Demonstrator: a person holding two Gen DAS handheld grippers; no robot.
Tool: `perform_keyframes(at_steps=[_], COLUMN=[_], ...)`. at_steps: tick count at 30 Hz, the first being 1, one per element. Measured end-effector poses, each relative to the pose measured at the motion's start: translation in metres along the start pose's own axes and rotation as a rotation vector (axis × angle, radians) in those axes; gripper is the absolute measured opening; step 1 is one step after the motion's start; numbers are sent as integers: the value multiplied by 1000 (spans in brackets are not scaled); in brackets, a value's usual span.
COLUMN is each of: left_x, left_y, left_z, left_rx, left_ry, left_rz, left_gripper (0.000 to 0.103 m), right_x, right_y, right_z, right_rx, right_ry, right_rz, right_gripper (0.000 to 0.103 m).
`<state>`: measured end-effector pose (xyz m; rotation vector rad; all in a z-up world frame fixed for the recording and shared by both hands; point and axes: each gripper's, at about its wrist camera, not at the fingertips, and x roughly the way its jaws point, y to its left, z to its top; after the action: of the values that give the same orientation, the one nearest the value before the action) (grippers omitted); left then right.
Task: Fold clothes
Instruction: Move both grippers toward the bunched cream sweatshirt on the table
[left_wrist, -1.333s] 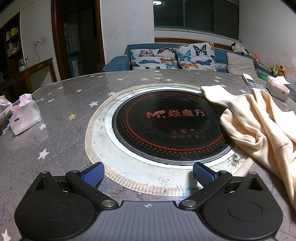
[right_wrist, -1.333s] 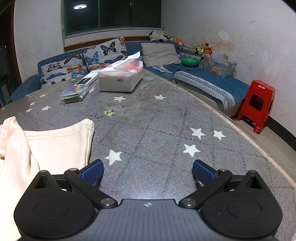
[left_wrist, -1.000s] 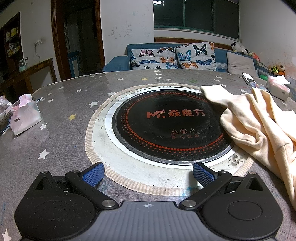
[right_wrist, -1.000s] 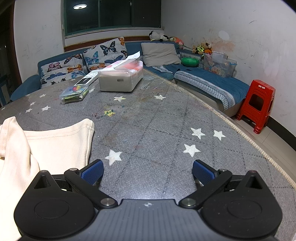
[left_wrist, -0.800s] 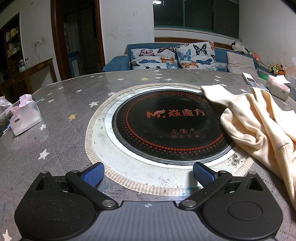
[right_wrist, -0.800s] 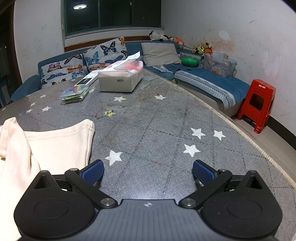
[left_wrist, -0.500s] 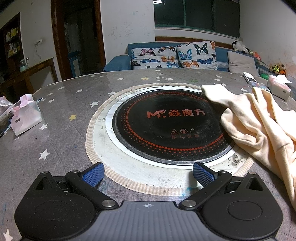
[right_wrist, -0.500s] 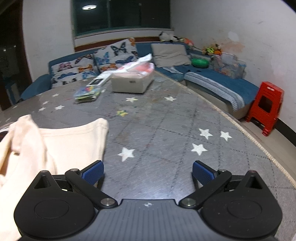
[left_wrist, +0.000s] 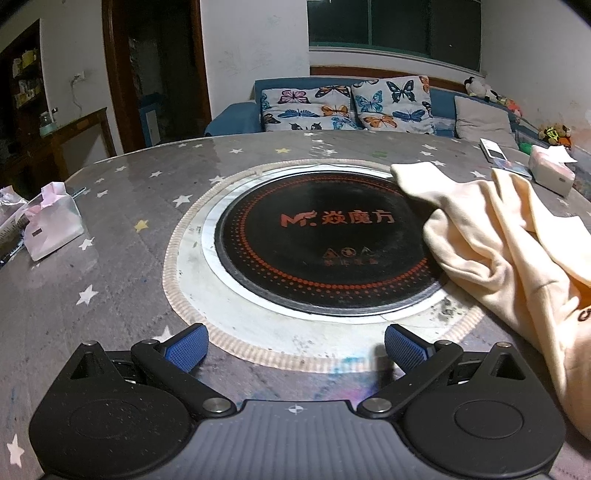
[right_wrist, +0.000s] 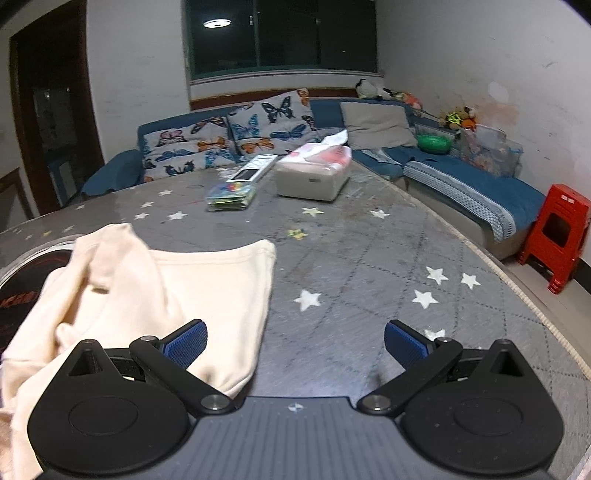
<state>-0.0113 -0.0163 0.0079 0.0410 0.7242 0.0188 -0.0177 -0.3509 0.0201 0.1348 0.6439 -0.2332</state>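
Note:
A cream garment (left_wrist: 509, 251) lies crumpled on the round grey star-patterned table (left_wrist: 122, 206), draped over the right edge of the black hotplate (left_wrist: 325, 240). In the right wrist view the same garment (right_wrist: 155, 291) spreads at the left, its hem edge running down toward my left finger. My left gripper (left_wrist: 295, 347) is open above the table's near side, with the garment off to its right. My right gripper (right_wrist: 295, 343) is open too, its left fingertip (right_wrist: 186, 343) over the garment's edge, nothing held.
A pink-white bag (left_wrist: 51, 225) sits at the table's left. A tissue box (right_wrist: 314, 173), a remote (right_wrist: 253, 168) and a clear case (right_wrist: 231, 195) lie at the far side. Blue sofa with butterfly cushions (right_wrist: 229, 140) behind; red stool (right_wrist: 554, 236) on the floor right.
The right gripper has swung left and risen, bringing the garment and hotplate edge further into its view. The left gripper has shifted only slightly. Both stay open.

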Motion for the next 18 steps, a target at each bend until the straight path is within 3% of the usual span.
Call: perform_keyframes(at_steps=[18], left_x=[-28], left_y=[-37], left_z=[-4], left_rx=[41], left_ry=[11], left_rz=[-69], left_gripper=[103], right_x=[-45], right_y=[28], right_z=[-20], right_rx=[-74], right_ry=[-29], right_rz=[125], right_gripper=[103])
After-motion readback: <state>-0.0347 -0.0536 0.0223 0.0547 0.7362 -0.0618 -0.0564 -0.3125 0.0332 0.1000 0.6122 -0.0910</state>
